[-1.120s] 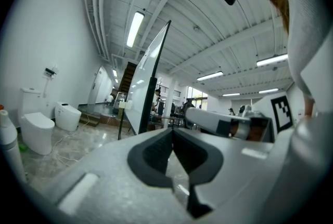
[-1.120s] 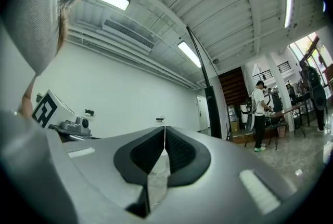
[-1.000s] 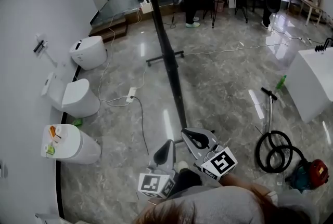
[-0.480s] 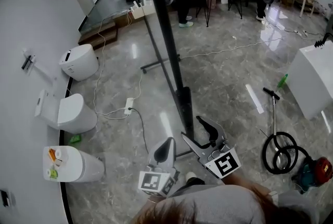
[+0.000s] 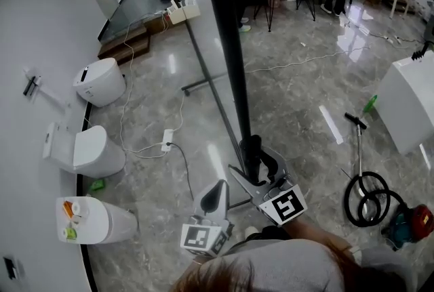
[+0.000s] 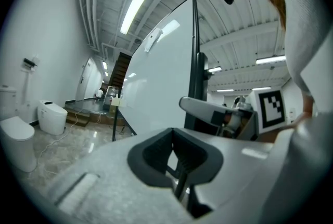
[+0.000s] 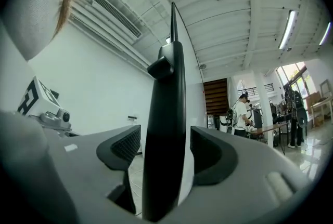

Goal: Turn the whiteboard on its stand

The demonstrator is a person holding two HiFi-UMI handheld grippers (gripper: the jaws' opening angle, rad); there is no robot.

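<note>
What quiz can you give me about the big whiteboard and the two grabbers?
1. True or false: the left gripper holds the whiteboard.
2. What stands between the jaws of the right gripper? A a broom; B the whiteboard's black edge; C nothing.
3. Fill in: the white power strip lies on the ___.
Key: 1 false. 2 B; those jaws have just been opening and don't press it. 3 floor.
</note>
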